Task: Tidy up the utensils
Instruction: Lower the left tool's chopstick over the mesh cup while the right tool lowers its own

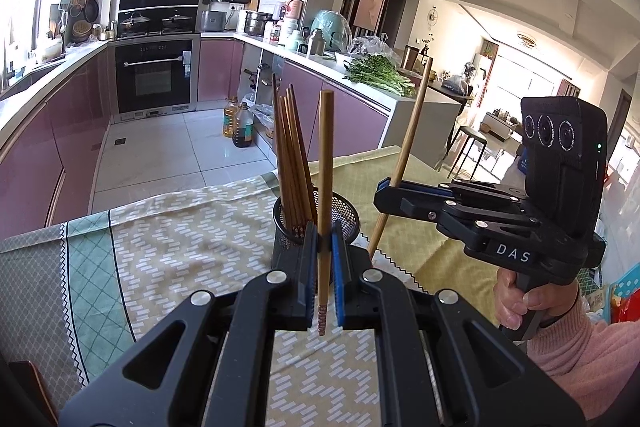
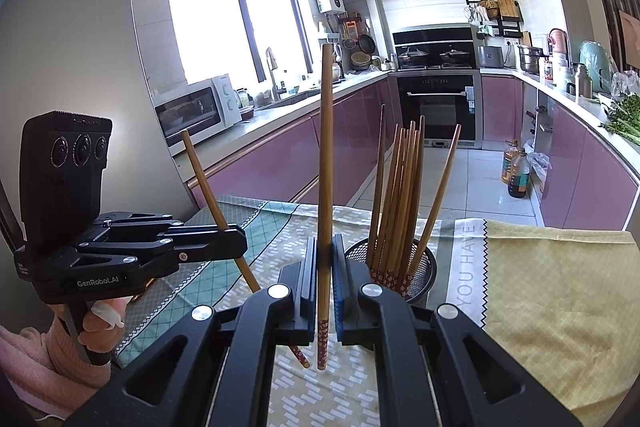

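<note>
Chopsticks are the matter here: each gripper is holding one upright, and the rest are standing bunched in a black mesh holder (image 1: pixel 320 215) on the table. The left gripper (image 1: pixel 322 275) is clamping a single chopstick (image 1: pixel 325 187) between its closed jaws, patterned end down, just in front of the holder. The right gripper (image 2: pixel 325 279) is gripping a second chopstick (image 2: pixel 326 167) the same way, also beside the holder (image 2: pixel 424 267), where the bundle (image 2: pixel 400 195) is leaning fanned out.

Judging by this, the step in hand is carrying the loose sticks to the holder. The next move is likely calling for lifting each stick above the rim, lining its lower end over the opening, then easing the jaws apart; the two grippers are working close together, so going one at a time seems safer.

A patterned green and yellow cloth (image 1: pixel 180 235) is covering the table. Beyond it, a kitchen with mauve cabinets (image 2: pixel 288 163), an oven (image 1: pixel 154 75) and a tiled floor is showing.
</note>
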{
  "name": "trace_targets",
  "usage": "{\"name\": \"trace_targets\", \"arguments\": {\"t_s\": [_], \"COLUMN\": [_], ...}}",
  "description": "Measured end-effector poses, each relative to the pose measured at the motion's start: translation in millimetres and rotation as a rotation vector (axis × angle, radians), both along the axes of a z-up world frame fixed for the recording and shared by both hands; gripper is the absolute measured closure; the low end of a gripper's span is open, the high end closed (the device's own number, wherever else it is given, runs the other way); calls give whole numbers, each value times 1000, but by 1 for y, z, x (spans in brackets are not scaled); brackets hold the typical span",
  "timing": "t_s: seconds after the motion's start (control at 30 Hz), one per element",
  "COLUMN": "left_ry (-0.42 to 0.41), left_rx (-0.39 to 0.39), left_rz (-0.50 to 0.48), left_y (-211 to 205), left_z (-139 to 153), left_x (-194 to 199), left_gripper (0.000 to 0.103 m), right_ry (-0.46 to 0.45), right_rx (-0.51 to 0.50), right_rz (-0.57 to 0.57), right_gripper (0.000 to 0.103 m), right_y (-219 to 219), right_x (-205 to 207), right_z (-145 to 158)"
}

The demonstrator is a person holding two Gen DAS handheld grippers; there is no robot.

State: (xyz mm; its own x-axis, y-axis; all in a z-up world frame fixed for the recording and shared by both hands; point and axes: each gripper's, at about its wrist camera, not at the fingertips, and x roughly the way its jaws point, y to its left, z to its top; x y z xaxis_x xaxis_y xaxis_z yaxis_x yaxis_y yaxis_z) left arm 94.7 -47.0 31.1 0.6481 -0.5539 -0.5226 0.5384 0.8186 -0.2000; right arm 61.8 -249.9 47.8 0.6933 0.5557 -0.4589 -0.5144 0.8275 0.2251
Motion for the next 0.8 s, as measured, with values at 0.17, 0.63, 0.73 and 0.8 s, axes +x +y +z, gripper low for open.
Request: {"name": "trace_targets", "arguments": {"t_s": [0.17,0.63,0.73,0.8], "left_ry": [-4,-27,-33,-37], "left_rx": [1,7,7,5], "left_rz": [-2,-2,0,0], "left_y": [-2,-7,-6,-6], "left_z": [3,12,14,16], "left_x": [1,3,3,3], "left_gripper": [95,95,95,95], "right_ry": [-3,-19,-27,-30], "right_rx": [-2,-11,-13,-13], "right_rz": [-1,1,2,0], "right_gripper": [97,97,97,97], "right_y": [0,4,3,3], "right_x": [1,7,5,5], "right_z": [1,7,8,8]}}
